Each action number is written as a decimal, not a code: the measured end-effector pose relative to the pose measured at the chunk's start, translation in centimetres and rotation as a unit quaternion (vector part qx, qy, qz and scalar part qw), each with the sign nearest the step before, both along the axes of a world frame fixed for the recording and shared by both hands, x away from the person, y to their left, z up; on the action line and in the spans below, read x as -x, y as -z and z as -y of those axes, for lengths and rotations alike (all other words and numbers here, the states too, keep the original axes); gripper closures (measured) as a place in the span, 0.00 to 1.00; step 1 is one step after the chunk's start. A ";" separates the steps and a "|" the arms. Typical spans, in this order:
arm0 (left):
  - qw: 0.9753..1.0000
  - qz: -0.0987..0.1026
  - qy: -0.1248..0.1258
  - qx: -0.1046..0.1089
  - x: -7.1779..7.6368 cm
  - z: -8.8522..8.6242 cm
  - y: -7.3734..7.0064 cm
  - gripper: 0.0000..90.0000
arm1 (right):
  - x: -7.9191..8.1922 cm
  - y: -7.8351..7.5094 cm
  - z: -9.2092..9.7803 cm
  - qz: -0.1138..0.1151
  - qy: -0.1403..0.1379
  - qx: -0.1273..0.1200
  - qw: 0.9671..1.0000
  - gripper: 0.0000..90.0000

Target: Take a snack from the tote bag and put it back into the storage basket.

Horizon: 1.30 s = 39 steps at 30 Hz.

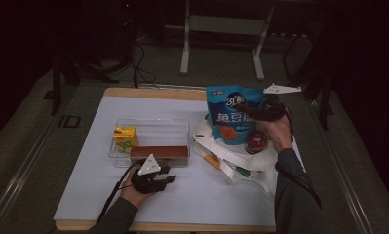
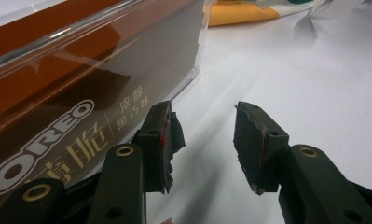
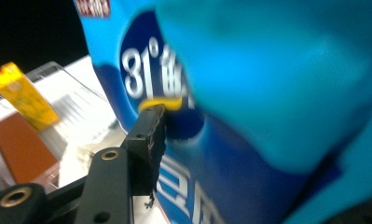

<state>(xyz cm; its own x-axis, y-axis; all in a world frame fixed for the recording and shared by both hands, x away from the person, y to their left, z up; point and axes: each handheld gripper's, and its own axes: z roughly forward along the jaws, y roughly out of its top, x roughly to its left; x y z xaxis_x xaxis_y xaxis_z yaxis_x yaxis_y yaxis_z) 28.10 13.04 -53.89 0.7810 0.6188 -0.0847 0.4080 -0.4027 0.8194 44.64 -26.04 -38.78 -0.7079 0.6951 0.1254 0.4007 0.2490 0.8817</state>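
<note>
Holding a big blue snack bag up in the air, the right gripper has its jaws squeezed shut on the bag's right edge. The bag stands upright above a white cloth bag that lies on the right side of the white table. A small round red tin sits in the cloth bag, just under the blue bag and beside the person's right hand. In the right gripper view the blue bag is very close and blurry, with one black jaw pressed against its front. The left gripper rests low on the table, near the front edge of a clear plastic box. Its jaws are open, with nothing between them, and in the left gripper view bare white table shows in the gap. A long brown cookie box lies inside the clear box, just beside the left jaw. A small yellow drink carton stands in the left end of the clear box.
</note>
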 end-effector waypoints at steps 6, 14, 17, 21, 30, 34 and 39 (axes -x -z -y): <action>1.000 0.000 0.000 0.000 0.0 0.0 0.0 0.63 | 0.1 -0.2 -0.4 -0.004 -0.019 0.006 1.000 0.64; 1.000 -0.001 0.000 0.000 0.0 0.0 0.0 0.63 | 0.4 -0.2 -1.0 -0.006 -0.043 0.008 0.999 0.79; 1.000 -0.001 -0.001 0.003 0.0 -0.1 0.0 0.63 | 0.5 -0.1 -1.1 -0.004 -0.039 0.009 0.999 0.83; 1.000 -0.005 -0.001 0.010 -0.1 -0.3 0.0 0.63 | 0.6 -0.1 -1.2 0.002 -0.029 0.013 1.000 0.87; 1.000 -0.005 -0.001 0.008 -0.1 -0.2 0.1 0.63 | 0.9 -0.2 -1.6 0.007 -0.005 0.020 1.000 0.99; 1.000 -0.005 -0.001 0.008 -0.1 -0.2 0.1 0.63 | 0.9 -0.3 -1.5 0.005 0.004 0.022 1.000 1.00; 1.000 -0.007 -0.001 0.008 -0.2 -0.2 0.1 0.63 | 1.0 -0.4 -1.6 0.005 0.010 0.017 1.000 1.00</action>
